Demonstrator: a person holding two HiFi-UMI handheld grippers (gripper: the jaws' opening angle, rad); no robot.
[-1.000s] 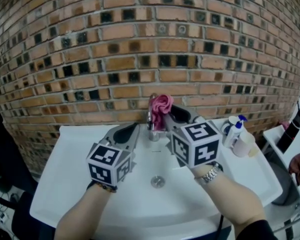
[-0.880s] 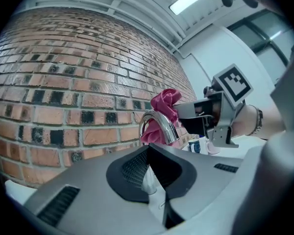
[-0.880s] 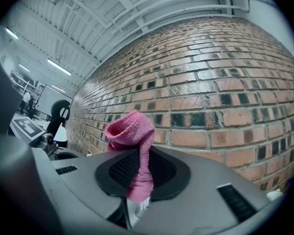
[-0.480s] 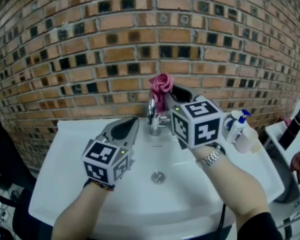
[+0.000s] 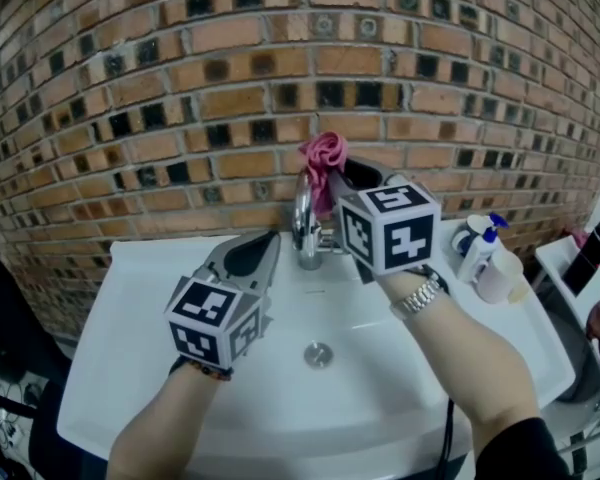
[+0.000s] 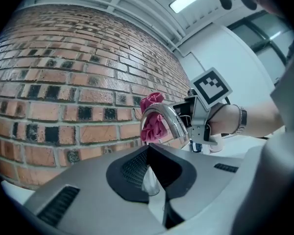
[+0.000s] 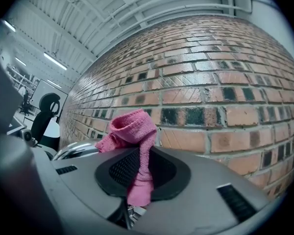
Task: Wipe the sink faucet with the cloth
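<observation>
A chrome faucet (image 5: 302,226) stands at the back of the white sink (image 5: 130,308), in front of a brick wall. My right gripper (image 5: 332,180) is shut on a bunched pink cloth (image 5: 323,156), which sits just above and behind the top of the faucet's arch. In the right gripper view the cloth (image 7: 135,131) stands up out of the closed jaws, with the faucet (image 7: 76,150) low at the left. My left gripper (image 5: 261,250) is shut and holds nothing, just left of the faucet's base. The left gripper view shows the faucet (image 6: 165,120) and the cloth (image 6: 154,122) ahead.
A pump bottle (image 5: 477,249) and a white cup (image 5: 499,277) stand on the sink's right rim. The drain (image 5: 318,354) lies in the middle of the basin. The brick wall (image 5: 180,118) is close behind the faucet. A dark chair (image 5: 5,318) is at the left.
My right gripper has carried the pink cloth up and back, from beside the faucet's spout to above its arch near the wall. The left gripper has stayed put.
</observation>
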